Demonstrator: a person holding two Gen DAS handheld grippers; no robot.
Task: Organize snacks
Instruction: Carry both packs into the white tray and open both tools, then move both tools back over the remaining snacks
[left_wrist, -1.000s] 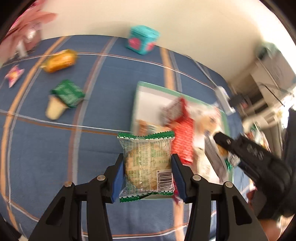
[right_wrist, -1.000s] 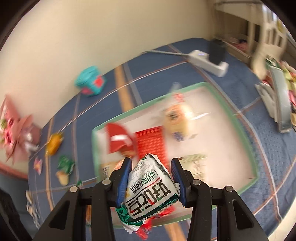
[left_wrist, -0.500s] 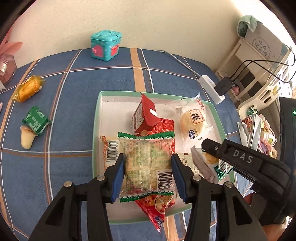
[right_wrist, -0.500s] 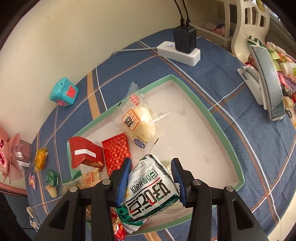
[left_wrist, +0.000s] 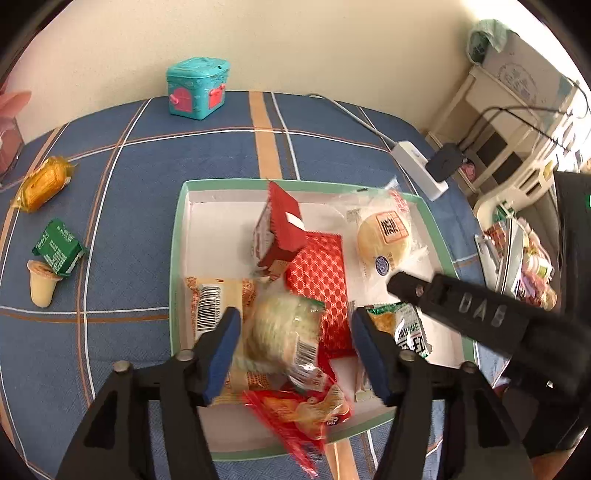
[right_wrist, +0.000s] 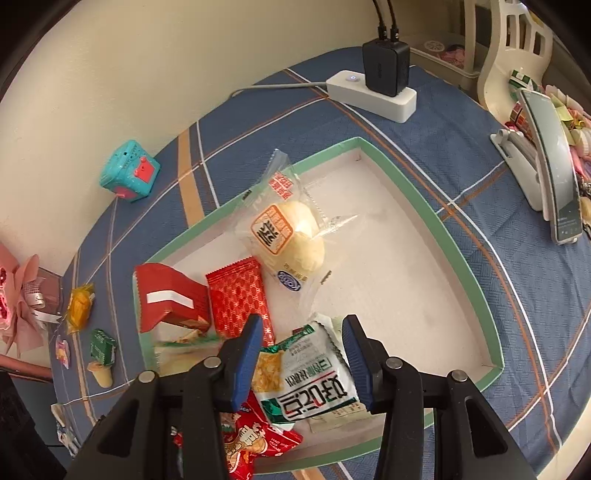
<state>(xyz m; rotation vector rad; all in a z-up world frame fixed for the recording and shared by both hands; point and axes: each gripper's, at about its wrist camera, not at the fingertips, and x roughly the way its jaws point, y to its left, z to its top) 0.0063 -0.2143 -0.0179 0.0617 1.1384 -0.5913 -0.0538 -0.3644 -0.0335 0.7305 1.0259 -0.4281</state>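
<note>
A green-rimmed white tray (left_wrist: 177, 258) (right_wrist: 424, 206) lies on the blue plaid cloth and holds several snacks. My left gripper (left_wrist: 295, 317) hangs over its near left part. Its jaws are opening, and a round cracker packet (left_wrist: 280, 332), blurred, drops between the pads without touching them. My right gripper (right_wrist: 302, 325) is over the tray's near edge, jaws opening too. A white and green packet (right_wrist: 310, 380) (left_wrist: 406, 328) lies between its pads, resting on other snacks. A wrapped bun (right_wrist: 288, 236), a red box (right_wrist: 166, 299) and a red sachet (right_wrist: 236, 299) lie farther in.
Left of the tray lie an orange wrapped cake (left_wrist: 42, 184), a green packet (left_wrist: 59, 247) and a jelly cup (left_wrist: 42, 284). A teal toy box (left_wrist: 197, 86) stands by the wall. A power strip (right_wrist: 373, 92) and a phone on a stand (right_wrist: 554, 177) are at the right.
My left gripper moved over the tray, its jaws widened and the cracker packet slipped down out of the pads. The right gripper's jaws widened a little and its packet settled lower.
</note>
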